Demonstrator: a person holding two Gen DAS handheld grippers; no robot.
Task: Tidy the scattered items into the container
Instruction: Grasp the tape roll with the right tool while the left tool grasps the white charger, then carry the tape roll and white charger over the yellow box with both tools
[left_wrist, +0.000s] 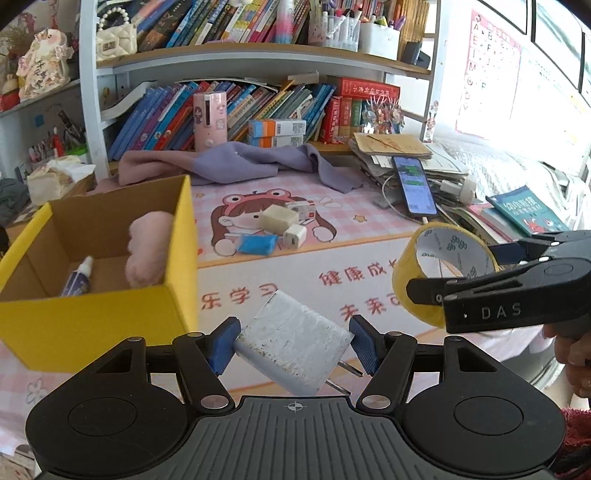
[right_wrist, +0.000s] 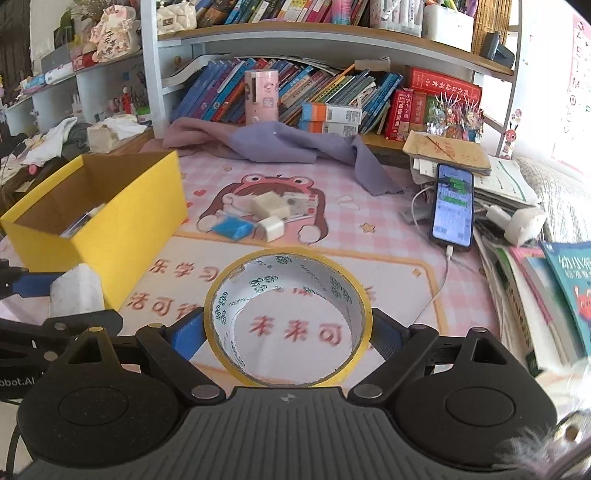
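The left gripper (left_wrist: 293, 345) is closed on a white charger (left_wrist: 291, 345), its blue pads (left_wrist: 221, 345) pressed against two opposite sides. The charger sits tilted between them, prongs pointing down and to the right, held above the table (left_wrist: 332, 258) just beside the near right corner of the yellow box (left_wrist: 96, 325).

The right gripper (right_wrist: 288, 336) is spread wide and clamped on a tape roll (right_wrist: 288, 317), one pad on each outer side. The roll is held with its hole facing the camera, so the mat's print shows through it.

Inside the box lie a pink plush (left_wrist: 147, 251) and a small tube (left_wrist: 79, 278). On the mat farther back, well apart from both grippers, a cream block (right_wrist: 269, 205), a small white plug (right_wrist: 271, 227) and a blue packet (right_wrist: 232, 227) lie bunched together. A phone (right_wrist: 453, 208) rests on papers to the right.
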